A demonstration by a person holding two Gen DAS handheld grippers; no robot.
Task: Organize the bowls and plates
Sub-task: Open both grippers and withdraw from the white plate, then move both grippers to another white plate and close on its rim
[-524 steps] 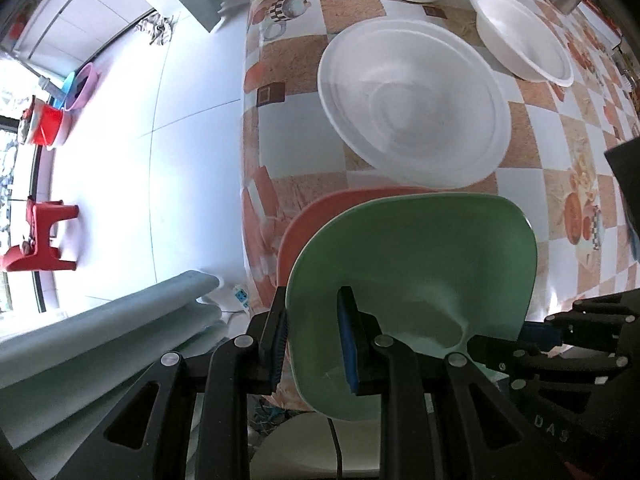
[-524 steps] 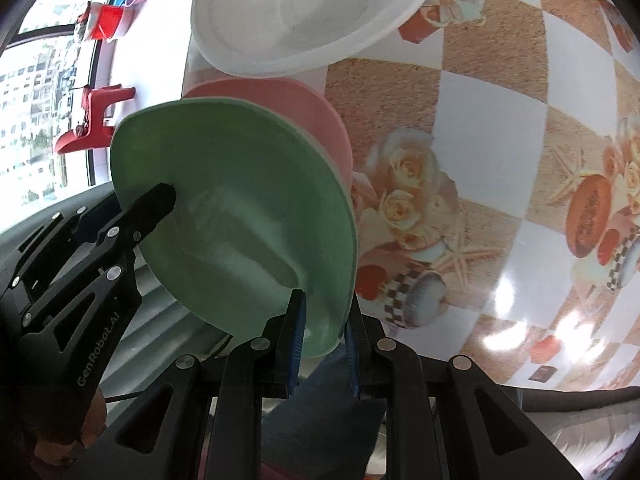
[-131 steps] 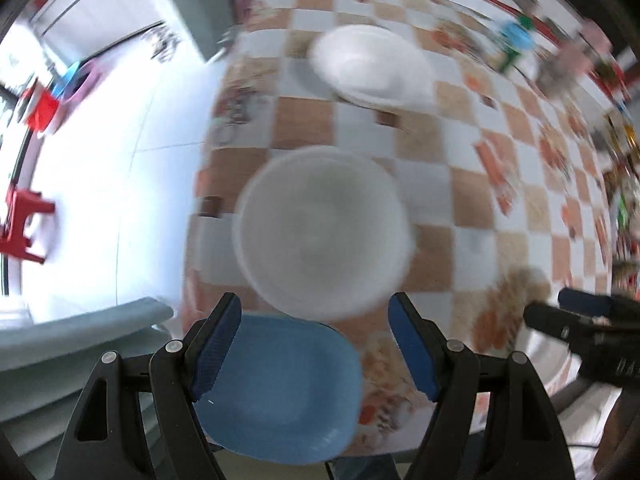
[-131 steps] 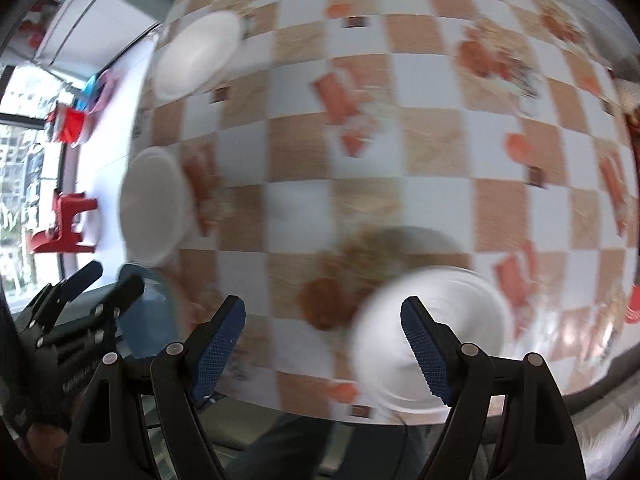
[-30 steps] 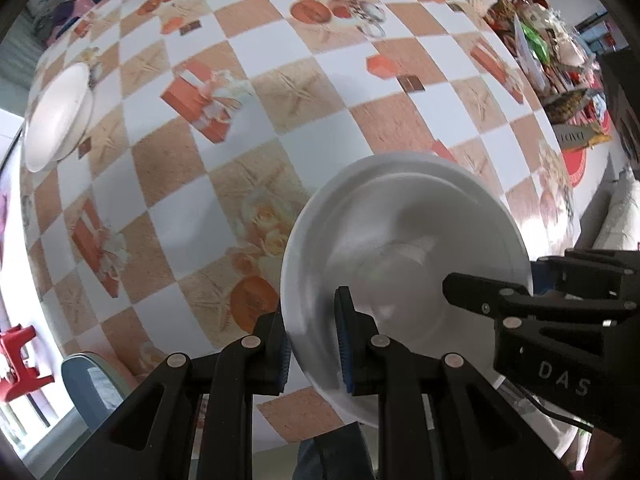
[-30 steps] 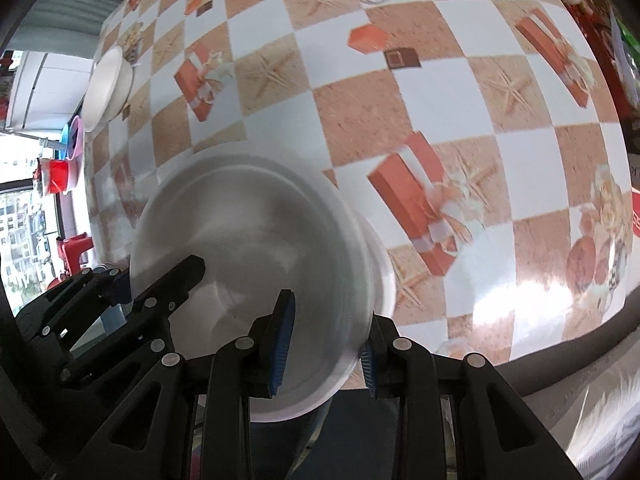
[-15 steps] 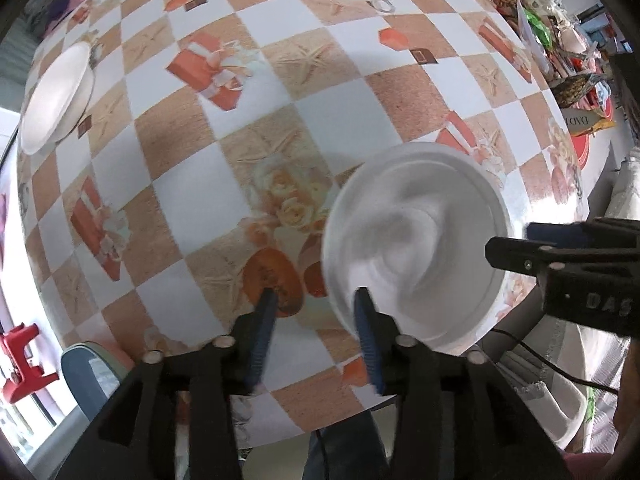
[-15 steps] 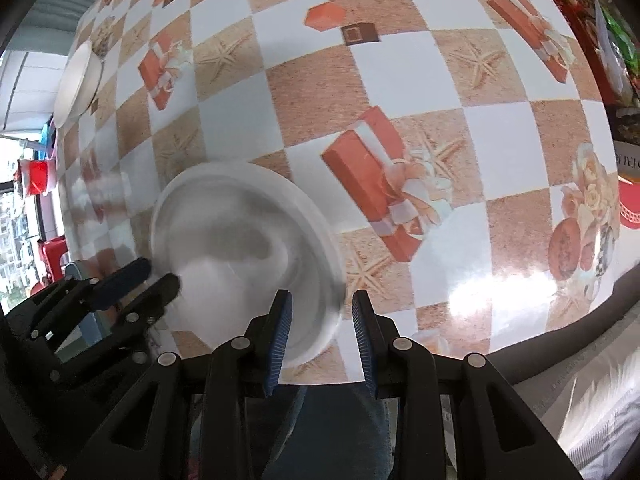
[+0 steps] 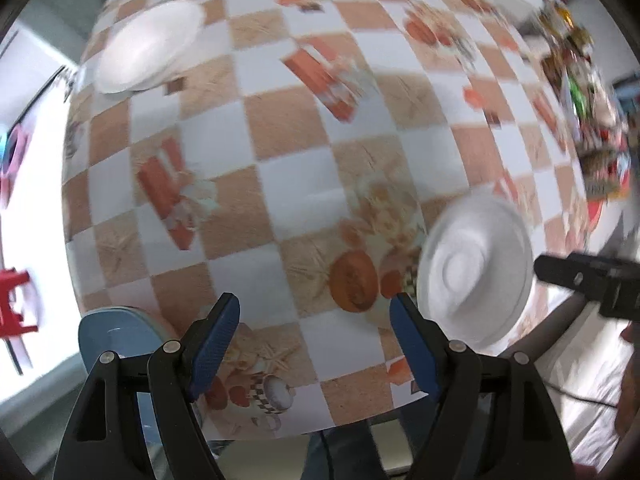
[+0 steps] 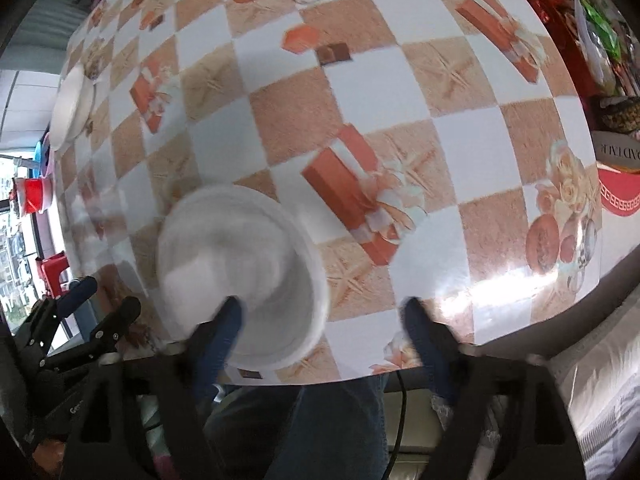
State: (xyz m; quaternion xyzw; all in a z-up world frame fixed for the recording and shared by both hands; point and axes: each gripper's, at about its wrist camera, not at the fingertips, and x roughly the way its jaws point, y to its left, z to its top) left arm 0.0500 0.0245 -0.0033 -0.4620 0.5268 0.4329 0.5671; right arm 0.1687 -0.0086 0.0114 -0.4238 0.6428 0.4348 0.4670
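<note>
Nearby, a blue plate [image 9: 116, 330] overhangs the table [image 9: 280, 184] edge.

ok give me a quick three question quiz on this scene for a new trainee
1. True or false: the left claw is shut on the near white bowl.
2. Which dish sits at the table's near left corner in the left wrist view? A) blue plate B) green plate C) red cup
3. Fill in: the far white bowl rests on the checked ____.

Key: 1 false; 2 A; 3 tablecloth.
</note>
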